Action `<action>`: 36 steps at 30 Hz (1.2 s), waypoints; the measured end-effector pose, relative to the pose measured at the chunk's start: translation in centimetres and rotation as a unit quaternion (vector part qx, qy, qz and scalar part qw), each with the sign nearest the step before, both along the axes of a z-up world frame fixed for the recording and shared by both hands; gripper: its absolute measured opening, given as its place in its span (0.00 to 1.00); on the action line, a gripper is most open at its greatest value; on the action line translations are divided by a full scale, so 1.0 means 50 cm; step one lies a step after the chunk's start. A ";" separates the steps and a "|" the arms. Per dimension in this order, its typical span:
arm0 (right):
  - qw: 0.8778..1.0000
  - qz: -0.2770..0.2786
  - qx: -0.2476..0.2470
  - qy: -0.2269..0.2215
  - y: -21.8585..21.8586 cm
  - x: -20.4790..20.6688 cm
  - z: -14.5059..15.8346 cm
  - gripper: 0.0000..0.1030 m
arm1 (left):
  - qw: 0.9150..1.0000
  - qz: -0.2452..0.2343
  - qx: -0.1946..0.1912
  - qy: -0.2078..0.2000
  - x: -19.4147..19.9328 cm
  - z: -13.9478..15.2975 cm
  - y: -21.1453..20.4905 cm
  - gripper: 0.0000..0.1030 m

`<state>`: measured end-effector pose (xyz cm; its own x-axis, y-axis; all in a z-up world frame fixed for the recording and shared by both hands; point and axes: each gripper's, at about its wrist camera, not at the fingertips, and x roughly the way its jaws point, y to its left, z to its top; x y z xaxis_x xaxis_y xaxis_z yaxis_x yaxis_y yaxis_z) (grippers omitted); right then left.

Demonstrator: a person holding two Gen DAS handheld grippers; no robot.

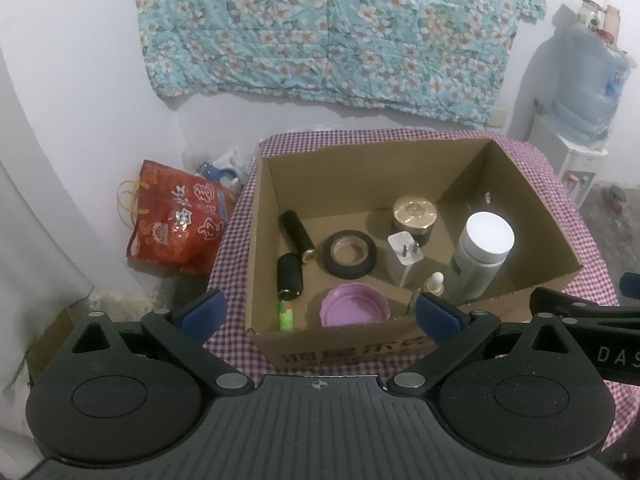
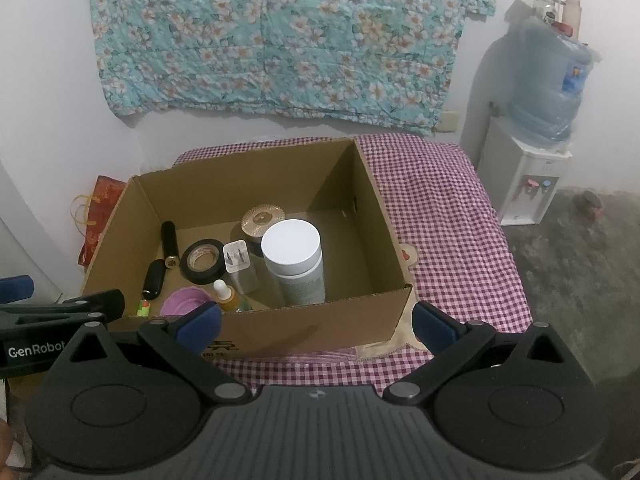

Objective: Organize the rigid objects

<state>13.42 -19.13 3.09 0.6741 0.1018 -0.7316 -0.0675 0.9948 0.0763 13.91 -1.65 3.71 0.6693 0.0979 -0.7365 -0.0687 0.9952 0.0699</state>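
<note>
An open cardboard box stands on the checked tablecloth. Inside lie a white-capped bottle, a white charger plug, a black tape roll, a gold-lidded jar, two black cylinders, a purple lid, a small dropper bottle and a green piece. My left gripper is open and empty at the box's near wall. My right gripper is open and empty before the box's near right corner.
The purple-checked table extends right of the box. A water dispenser with a blue jug stands at the right. A red bag sits on the floor left of the table. A floral cloth hangs on the wall.
</note>
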 end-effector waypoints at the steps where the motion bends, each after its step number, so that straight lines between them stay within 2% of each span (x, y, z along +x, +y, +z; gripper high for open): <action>1: 1.000 0.000 0.000 0.000 0.001 0.001 0.000 1.00 | 1.000 0.000 0.000 0.000 0.000 0.000 0.000 0.98; 36: 1.000 -0.001 0.000 0.002 -0.003 0.001 -0.001 1.00 | 1.000 0.001 0.002 0.001 0.001 0.000 -0.003 0.98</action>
<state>13.49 -19.30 3.03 0.6718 0.1015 -0.7337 -0.0662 0.9948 0.0770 13.95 -1.82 3.71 0.6681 0.1014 -0.7371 -0.0700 0.9948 0.0735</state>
